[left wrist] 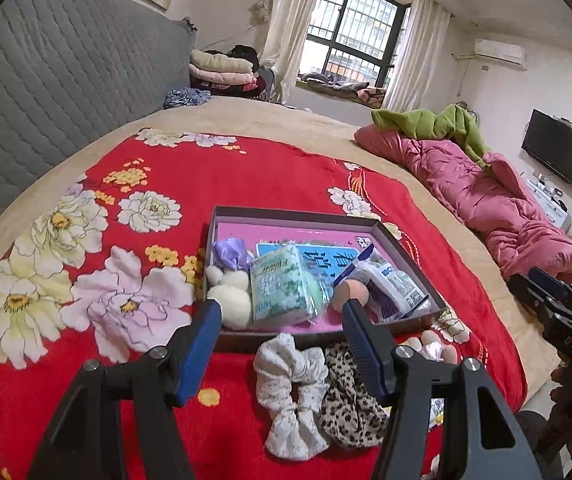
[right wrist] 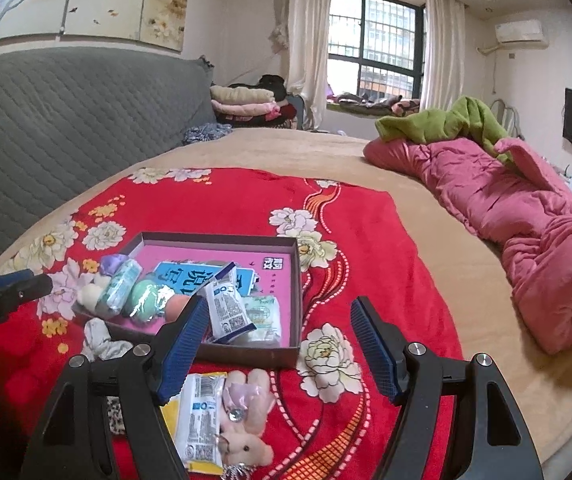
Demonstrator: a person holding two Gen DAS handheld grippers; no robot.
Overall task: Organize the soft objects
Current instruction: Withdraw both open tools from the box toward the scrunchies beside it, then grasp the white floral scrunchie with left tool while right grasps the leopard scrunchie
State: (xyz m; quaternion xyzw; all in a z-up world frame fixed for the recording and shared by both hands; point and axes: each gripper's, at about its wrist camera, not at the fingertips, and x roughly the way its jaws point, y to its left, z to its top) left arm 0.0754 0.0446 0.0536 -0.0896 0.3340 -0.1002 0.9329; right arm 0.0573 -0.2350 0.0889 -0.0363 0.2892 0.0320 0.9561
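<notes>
On the other gripper's body, seen at the left edge of the right wrist view, part of a white label reads "nRobot.AI". Inside the shallow brown box (left wrist: 406, 256) large Chinese characters show on a blue card (left wrist: 326, 258), and a white sachet (left wrist: 396, 288) carries blue print too small to read.

The box sits on a red flowered blanket (left wrist: 246, 176) spread over the bed. It holds a lilac scrunchie (left wrist: 228, 254), a cream pompom (left wrist: 232, 296), a green tissue pack (left wrist: 280, 292) and a peach sponge (left wrist: 350, 292).

Just in front of the box lie a white scrunchie (left wrist: 290, 392) and a leopard scrunchie (left wrist: 350, 396), touching each other, with a yellow-edged sachet (right wrist: 200, 420) and a pink plush rabbit (right wrist: 246, 424) to their right. A pink quilt (right wrist: 526, 216) and green blanket (right wrist: 446, 120) lie well apart at the bed's far side.

The left gripper (left wrist: 282, 328) hangs above the scrunchies, jaws released and empty. The right gripper (right wrist: 278, 334) hangs over the box's near corner, jaws likewise spread with nothing between them.
</notes>
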